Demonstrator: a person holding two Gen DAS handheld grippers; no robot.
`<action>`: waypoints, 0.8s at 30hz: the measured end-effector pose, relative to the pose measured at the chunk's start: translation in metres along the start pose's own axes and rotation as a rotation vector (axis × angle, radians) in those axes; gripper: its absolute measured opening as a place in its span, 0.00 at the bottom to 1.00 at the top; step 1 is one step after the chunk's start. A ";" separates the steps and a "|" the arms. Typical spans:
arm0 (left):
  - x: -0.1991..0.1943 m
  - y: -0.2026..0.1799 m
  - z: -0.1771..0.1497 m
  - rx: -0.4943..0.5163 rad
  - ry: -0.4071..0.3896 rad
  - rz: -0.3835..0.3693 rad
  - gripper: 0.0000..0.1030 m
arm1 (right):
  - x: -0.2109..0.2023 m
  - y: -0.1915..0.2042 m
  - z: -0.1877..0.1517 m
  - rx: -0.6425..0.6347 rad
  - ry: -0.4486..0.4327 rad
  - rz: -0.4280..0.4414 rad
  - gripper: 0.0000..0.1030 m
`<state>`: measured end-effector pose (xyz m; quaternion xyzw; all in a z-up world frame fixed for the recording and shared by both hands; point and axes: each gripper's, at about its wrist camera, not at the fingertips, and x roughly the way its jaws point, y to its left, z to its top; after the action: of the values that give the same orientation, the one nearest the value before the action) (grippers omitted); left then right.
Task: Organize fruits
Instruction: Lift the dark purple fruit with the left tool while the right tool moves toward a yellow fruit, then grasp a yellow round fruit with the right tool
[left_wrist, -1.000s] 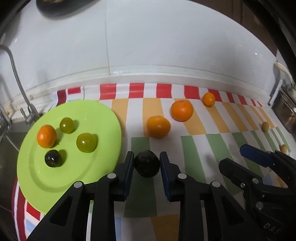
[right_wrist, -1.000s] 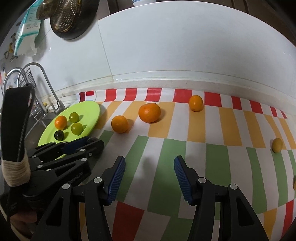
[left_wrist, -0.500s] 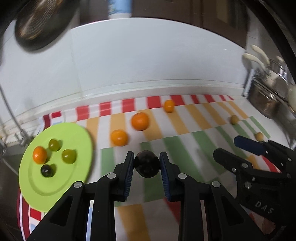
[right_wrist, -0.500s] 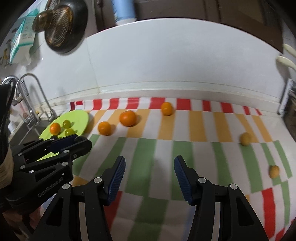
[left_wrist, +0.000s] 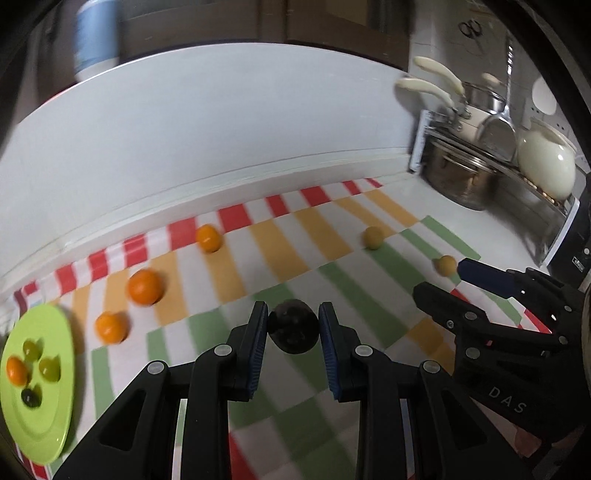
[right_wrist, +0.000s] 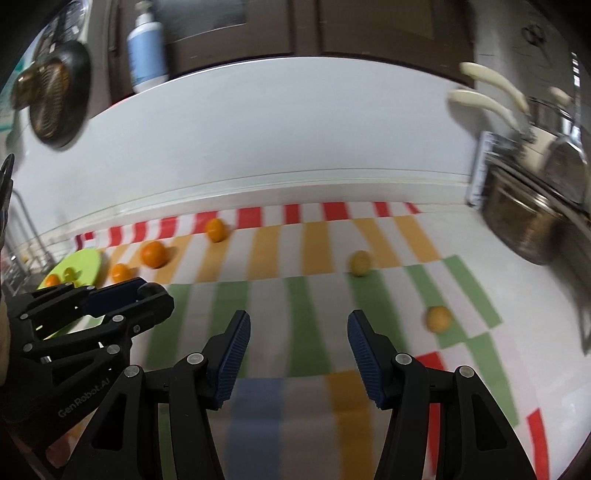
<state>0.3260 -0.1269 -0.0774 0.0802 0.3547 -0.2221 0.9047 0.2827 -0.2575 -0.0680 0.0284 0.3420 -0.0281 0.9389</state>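
Left gripper (left_wrist: 293, 328) is clamped on a dark round fruit (left_wrist: 293, 326), both blue pads pressing its sides, and it hangs over the striped cloth (left_wrist: 332, 236) with green and white bands underneath. Right gripper (right_wrist: 298, 345) is spread wide with nothing between its fingers, hovering above the cloth; in the left wrist view it sits out at three o'clock, well apart from the held fruit.

Over at nine o'clock in the left view, the green plate (left_wrist: 40, 435) lies on the cloth's edge, carrying one small orange fruit (left_wrist: 16, 370), two green grapes (left_wrist: 49, 369) and one dark grape (left_wrist: 30, 396). Just beside the plate, at ten o'clock, a small orange (left_wrist: 109, 326) rests on the cloth, then a bigger orange (left_wrist: 145, 287) a little farther back, and a third orange (left_wrist: 209, 238) near the red stripes at eleven o'clock. Off toward two o'clock, a yellowish fruit (left_wrist: 373, 237) sits alone, and another yellow-orange one (left_wrist: 446, 264) lies just beside the right gripper's upper blue fingertip.

From the right wrist, that pair shows at one o'clock (right_wrist: 360, 262) and two o'clock (right_wrist: 439, 319). Steel pots (left_wrist: 461, 177) stand at the far right, against the white wall. Both views are motion-blurred.
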 end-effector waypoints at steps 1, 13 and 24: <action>0.004 -0.005 0.005 0.008 0.001 -0.015 0.27 | 0.000 -0.007 0.000 0.009 0.000 -0.017 0.54; 0.047 -0.062 0.035 0.094 0.033 -0.097 0.27 | 0.022 -0.068 -0.006 0.088 0.030 -0.153 0.54; 0.085 -0.073 0.045 0.110 0.083 -0.085 0.27 | 0.059 -0.099 -0.008 0.135 0.106 -0.180 0.54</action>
<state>0.3748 -0.2349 -0.1014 0.1238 0.3820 -0.2761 0.8732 0.3154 -0.3578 -0.1154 0.0620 0.3896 -0.1337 0.9091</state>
